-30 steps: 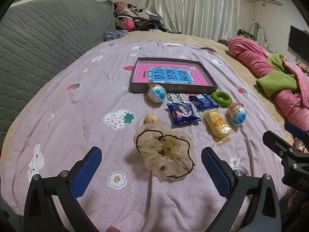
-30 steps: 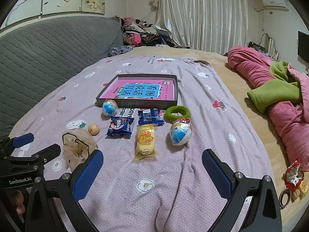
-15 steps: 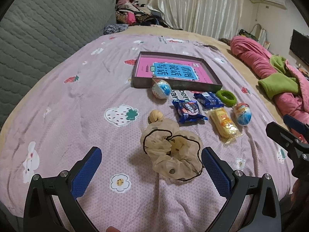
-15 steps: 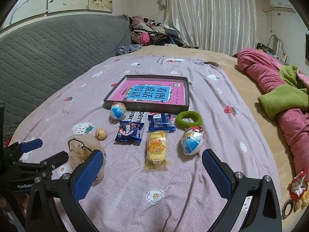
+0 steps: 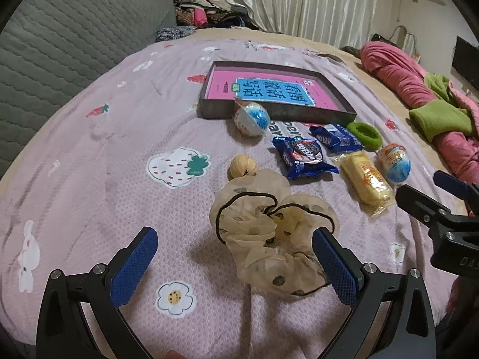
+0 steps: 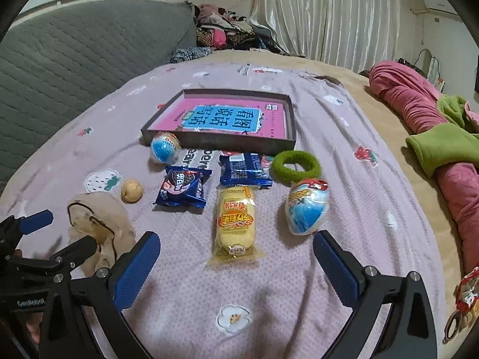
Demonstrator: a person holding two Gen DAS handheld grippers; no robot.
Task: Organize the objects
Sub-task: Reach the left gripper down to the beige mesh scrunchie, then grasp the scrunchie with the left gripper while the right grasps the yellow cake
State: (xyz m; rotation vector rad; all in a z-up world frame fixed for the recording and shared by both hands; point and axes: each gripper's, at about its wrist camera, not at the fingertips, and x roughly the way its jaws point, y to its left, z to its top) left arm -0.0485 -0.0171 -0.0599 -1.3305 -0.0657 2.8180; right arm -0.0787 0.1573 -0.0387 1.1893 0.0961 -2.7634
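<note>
A dark shallow tray (image 5: 278, 113) (image 6: 223, 142) with a pink and blue sheet lies on the lilac bedspread. In front of it lie a blue-white egg toy (image 5: 252, 118) (image 6: 164, 149), two blue cookie packs (image 5: 301, 157) (image 6: 181, 189), a green hair ring (image 5: 364, 135) (image 6: 296, 167), a yellow cake pack (image 5: 366, 183) (image 6: 236, 223), a second egg toy (image 5: 394, 167) (image 6: 307, 210) and a small tan ball (image 5: 242, 165) (image 6: 131, 190). A beige scrunchie (image 5: 274, 233) (image 6: 98, 227) lies close ahead of my open left gripper (image 5: 235, 266), touching the right pad. My right gripper (image 6: 236, 269) is open just short of the cake pack.
A grey quilted headboard (image 5: 60, 39) rises on the left. Rolled pink and green blankets (image 5: 425, 101) (image 6: 443, 131) lie on the right. Clothes pile up at the far end before curtains. A snack wrapper (image 6: 465, 293) sits at the bed's right edge.
Both grippers have moved forward and lower toward the bed. The scrunchie now sits nearer the left fingers, the cake pack nearer the right ones. Both stay open.
</note>
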